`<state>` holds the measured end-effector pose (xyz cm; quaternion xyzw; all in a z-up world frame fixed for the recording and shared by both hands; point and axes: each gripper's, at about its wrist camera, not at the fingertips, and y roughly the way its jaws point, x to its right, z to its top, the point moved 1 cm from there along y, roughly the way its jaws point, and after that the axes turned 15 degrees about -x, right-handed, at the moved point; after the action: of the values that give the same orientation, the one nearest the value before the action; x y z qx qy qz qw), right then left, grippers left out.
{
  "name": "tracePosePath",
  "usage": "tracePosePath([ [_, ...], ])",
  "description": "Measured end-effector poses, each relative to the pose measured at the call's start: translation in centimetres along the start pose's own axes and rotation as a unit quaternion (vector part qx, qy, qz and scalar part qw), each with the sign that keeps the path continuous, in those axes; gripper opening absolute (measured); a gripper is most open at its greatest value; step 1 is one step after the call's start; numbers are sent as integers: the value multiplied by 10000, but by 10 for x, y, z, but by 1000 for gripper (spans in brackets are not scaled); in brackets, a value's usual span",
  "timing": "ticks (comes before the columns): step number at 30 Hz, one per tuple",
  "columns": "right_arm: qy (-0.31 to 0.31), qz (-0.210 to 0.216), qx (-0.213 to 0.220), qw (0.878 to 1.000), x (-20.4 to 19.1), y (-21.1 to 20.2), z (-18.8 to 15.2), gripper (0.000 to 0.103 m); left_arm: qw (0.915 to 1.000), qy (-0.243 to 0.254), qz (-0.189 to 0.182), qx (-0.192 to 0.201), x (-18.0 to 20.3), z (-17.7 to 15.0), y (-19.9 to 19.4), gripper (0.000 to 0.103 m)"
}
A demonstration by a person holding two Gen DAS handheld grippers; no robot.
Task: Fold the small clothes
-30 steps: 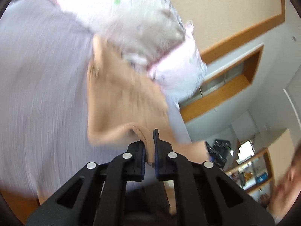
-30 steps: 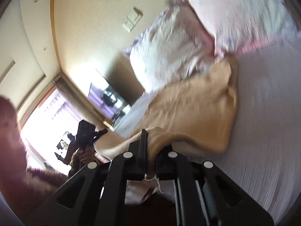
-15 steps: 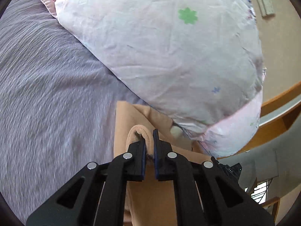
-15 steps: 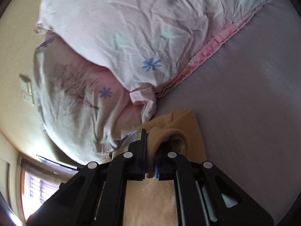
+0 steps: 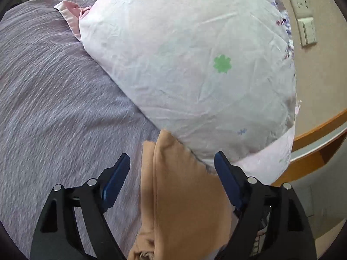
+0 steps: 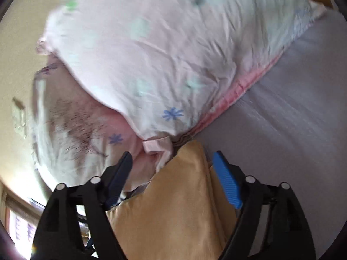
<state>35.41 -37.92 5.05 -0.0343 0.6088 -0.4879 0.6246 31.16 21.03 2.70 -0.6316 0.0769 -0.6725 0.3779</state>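
- The tan garment [image 5: 184, 197] lies on the lilac bedsheet [image 5: 54, 108], its far end tucked right against the floral pillow [image 5: 195, 65]; in the right wrist view the same cloth [image 6: 173, 205] reaches up to the pillow's pink hem.
- It shows at least two layers — a long doubled edge runs down its left side in the left view — so by my reading one fold is laid down already.
- Whether more folds are needed I cannot tell; the near part of the cloth is hidden under the grippers.
- The left gripper [image 5: 172, 166] stands with its jaws wide apart, the cloth lying loose between them, gripped by neither.
- The right gripper [image 6: 172, 164] is likewise spread, straddling the garment without pinching it.
- Against half a second ago: both claws were then clamped on a bunched edge of the tan cloth — now they have let go.
- A second ago the cloth was held up off the bed, the room in view behind it; now it rests flat.
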Motion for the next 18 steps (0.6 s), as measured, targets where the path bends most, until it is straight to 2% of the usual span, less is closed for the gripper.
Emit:
tracePosePath([
  [2, -292, 165, -102, 9994, -9, -15, -12, 83, 9989, 220, 180, -380, 1, -23, 0, 80],
  [7, -769, 416, -410, 9953, -21, -33, -44, 87, 9926, 381, 103, -1152, -3, -64, 19, 78],
  [8, -813, 456, -476, 9945, -24, -31, -49, 87, 9913, 389, 118, -1252, -5, -68, 23, 74],
  [10, -875, 507, -549, 9934, -29, -30, -60, 87, 9909, 540, 299, -1198, 0, -70, 29, 70],
  [12, -990, 530, -583, 9920, -29, -32, -67, 88, 9913, 322, 278, -1244, -2, -69, 35, 50],
  [13, -1036, 524, -580, 9915, -37, -32, -62, 88, 9912, 139, 236, -1299, -8, -67, 39, 29],
  [15, -1147, 499, -563, 9905, -39, -35, -67, 88, 9908, -164, 21, -1341, -14, -62, 46, 23],
  [18, -1176, 561, -517, 9901, -34, -46, -71, 88, 9920, -174, -176, -1235, 3, -62, 43, 20],
])
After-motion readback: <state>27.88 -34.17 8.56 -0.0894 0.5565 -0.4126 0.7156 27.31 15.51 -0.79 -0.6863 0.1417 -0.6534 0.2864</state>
